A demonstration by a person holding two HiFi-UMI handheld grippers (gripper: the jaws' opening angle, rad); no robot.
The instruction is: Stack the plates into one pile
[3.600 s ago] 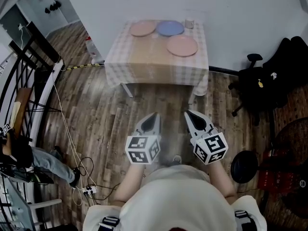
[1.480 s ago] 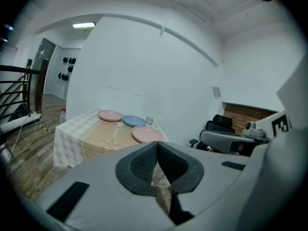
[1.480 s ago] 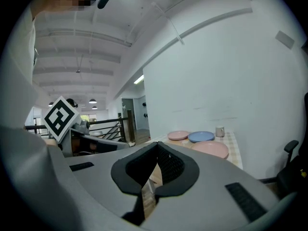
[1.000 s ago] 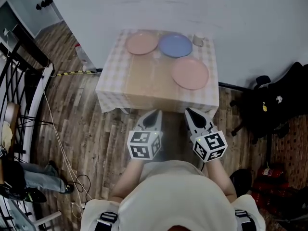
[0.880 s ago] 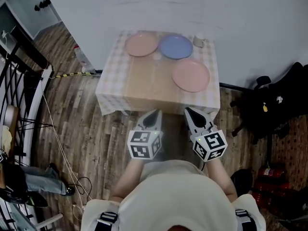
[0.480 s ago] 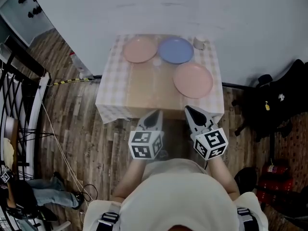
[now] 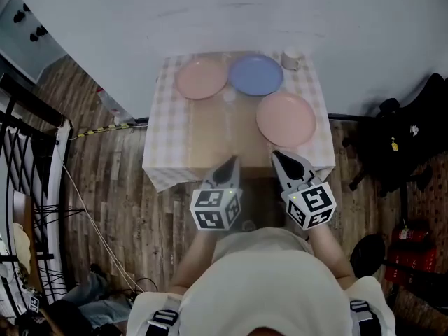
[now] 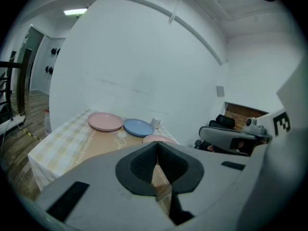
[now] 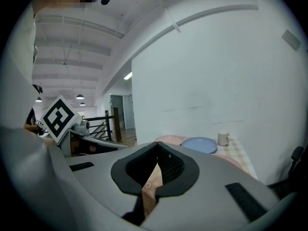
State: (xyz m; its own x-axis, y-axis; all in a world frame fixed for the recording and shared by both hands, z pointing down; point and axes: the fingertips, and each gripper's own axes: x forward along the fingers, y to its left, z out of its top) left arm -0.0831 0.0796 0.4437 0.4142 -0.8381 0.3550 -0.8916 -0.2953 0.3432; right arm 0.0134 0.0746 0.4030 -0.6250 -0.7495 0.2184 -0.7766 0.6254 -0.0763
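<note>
Left gripper (image 7: 230, 164) and right gripper (image 7: 277, 157) hang pinched closed, empty, at the table's (image 7: 165, 161) six o'clock edge; pink plate (image 7: 201, 78) at eleven, blue plate (image 7: 257, 74) at twelve, nearer pink plate (image 7: 285, 119) at three; best spread the jaws before meeting a rim.

Holding left tool (image 7: 229, 162) and right tool (image 7: 278, 157) side by side ahead of the torso (image 7: 262, 285), both jaws pressed together with nothing between them, tips aimed forward and slightly down, marker cubes nearest the body, left forearm (image 7: 187, 261) and right forearm (image 7: 326, 247) angled inward.
</note>
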